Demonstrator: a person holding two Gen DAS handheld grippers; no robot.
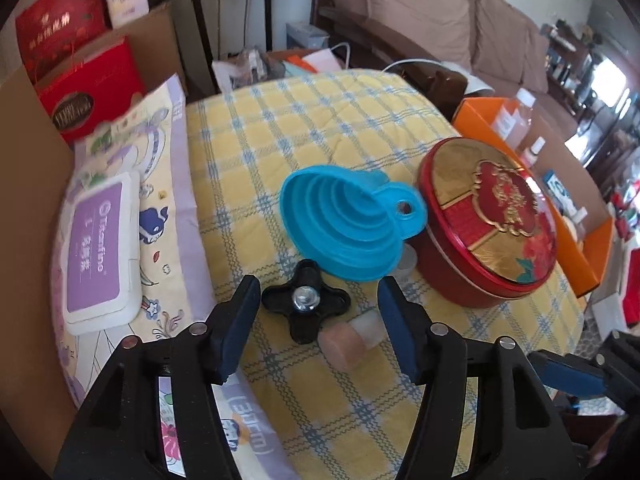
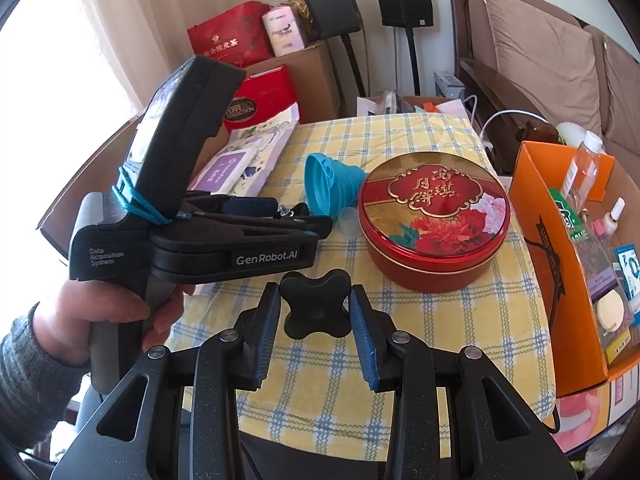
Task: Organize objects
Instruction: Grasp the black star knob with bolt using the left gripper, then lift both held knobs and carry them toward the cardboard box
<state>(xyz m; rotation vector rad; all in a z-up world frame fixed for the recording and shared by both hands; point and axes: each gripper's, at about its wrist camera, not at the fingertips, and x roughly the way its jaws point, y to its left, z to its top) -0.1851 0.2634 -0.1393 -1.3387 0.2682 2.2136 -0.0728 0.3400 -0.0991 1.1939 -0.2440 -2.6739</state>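
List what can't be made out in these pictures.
Tin contents: lid closed, both views.
Pale cup: left wrist view, mostly hidden behind the funnel and tin.
Pink roll: left wrist view, blurred, kind unclear.
Orange box contents: right wrist view, partly cut off by the edge.

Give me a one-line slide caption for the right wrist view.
Right tongs shut on a black star knob beside the red tin on the checked cloth.

Checked yellow cloth (image 1: 320, 128), blue funnel (image 1: 344, 224), red tin (image 1: 488, 220), black knob (image 1: 305, 304)
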